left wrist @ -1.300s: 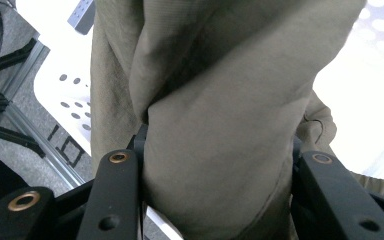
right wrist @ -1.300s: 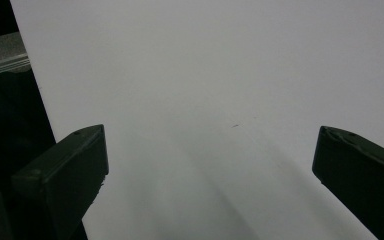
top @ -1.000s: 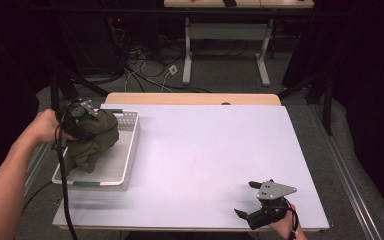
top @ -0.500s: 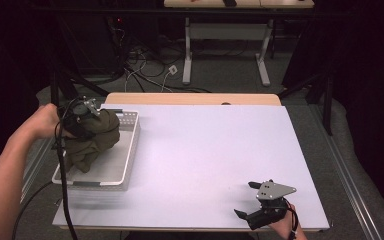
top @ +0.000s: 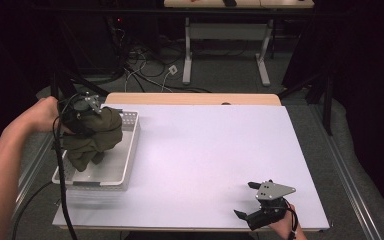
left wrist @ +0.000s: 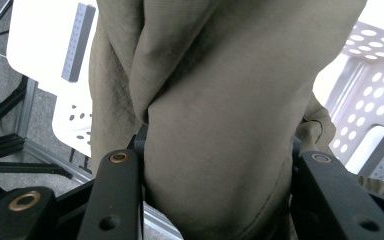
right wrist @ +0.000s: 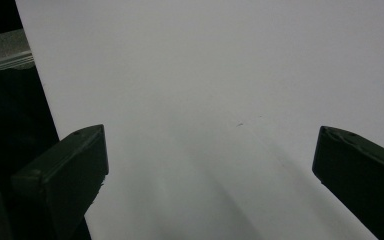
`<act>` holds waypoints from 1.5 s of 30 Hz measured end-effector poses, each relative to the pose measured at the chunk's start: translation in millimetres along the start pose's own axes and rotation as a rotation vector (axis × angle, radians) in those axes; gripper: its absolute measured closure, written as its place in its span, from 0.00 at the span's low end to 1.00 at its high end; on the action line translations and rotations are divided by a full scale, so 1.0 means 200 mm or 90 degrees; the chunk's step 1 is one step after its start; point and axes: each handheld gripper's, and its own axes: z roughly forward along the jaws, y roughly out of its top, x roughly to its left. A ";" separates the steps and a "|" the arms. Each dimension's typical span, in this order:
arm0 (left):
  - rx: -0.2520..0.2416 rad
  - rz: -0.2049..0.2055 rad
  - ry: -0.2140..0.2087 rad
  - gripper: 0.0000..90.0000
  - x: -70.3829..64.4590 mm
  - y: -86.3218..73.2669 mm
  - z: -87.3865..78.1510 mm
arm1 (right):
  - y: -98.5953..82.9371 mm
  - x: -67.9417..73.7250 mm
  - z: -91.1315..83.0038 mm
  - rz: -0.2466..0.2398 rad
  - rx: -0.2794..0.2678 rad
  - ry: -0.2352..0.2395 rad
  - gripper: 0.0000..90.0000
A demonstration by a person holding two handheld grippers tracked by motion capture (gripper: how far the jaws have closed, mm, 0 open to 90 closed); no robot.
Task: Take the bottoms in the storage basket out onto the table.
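Olive-green cloth point(top: 94, 137), bunched, hanging above white perforated basket point(top: 125, 160)

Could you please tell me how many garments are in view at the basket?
1: an olive garment, bunched, held by the left gripper above the white perforated basket. More could lie hidden beneath it.

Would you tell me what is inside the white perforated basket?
An olive cloth held by the left hand-held gripper hangs into the basket; it hides whatever is beneath.
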 end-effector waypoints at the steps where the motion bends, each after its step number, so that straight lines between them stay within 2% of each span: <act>1: 0.001 0.003 -0.001 0.61 0.00 0.01 -0.01 | 0.00 0.00 0.00 0.000 0.001 0.000 0.01; 17: 0.007 0.041 0.001 0.62 -0.02 0.09 -0.13 | 0.00 0.00 0.00 0.001 0.001 0.002 0.01; 23: 0.002 0.042 0.011 0.62 -0.03 0.12 -0.18 | 0.00 0.00 0.00 0.001 0.002 0.002 0.01; 33: -0.004 0.057 0.021 0.62 -0.04 0.15 -0.26 | 0.00 0.00 0.00 0.003 0.002 0.002 0.01; 45: -0.016 0.066 0.021 0.62 -0.05 0.20 -0.32 | 0.00 0.00 0.00 0.001 0.003 0.003 0.01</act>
